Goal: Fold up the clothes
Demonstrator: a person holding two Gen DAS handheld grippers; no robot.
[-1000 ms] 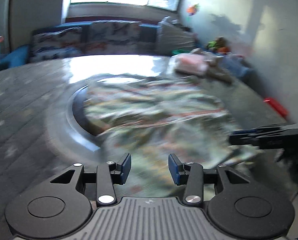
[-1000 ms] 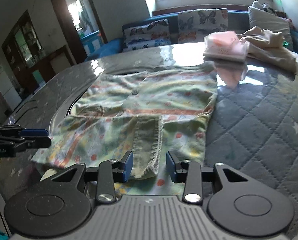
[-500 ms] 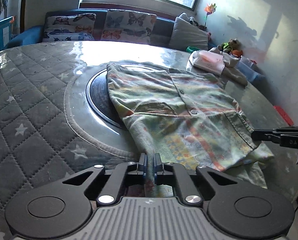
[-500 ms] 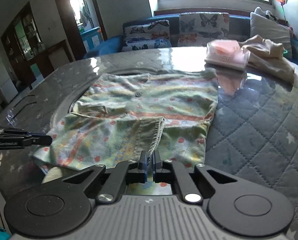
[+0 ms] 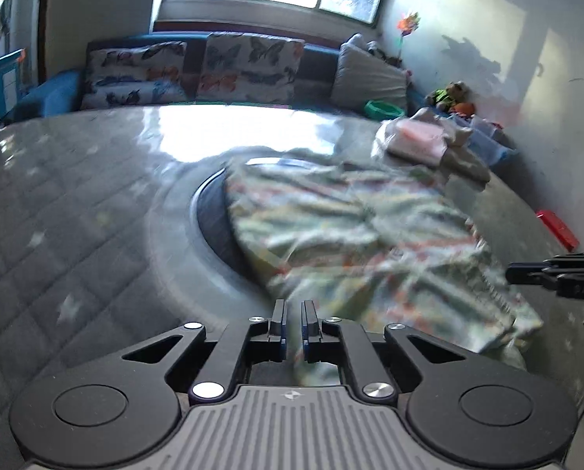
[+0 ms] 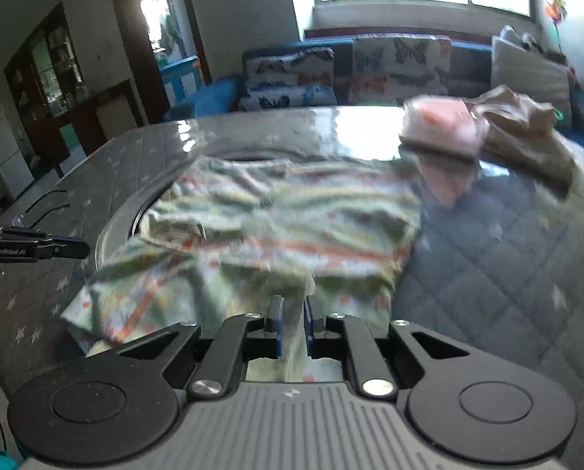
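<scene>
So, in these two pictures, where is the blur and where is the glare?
Left wrist view: the patterned shirt is smeared by motion, the left gripper stays sharp, and window glare whitens the far table. Right wrist view: the shirt and pink folded pile are softly blurred, the right gripper is crisp, and the window is overexposed.

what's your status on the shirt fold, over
Left gripper and right gripper both shut on the patterned shirt's near edge. Shirt lies rumpled on table. Pink bundle sits beyond, clear.
</scene>
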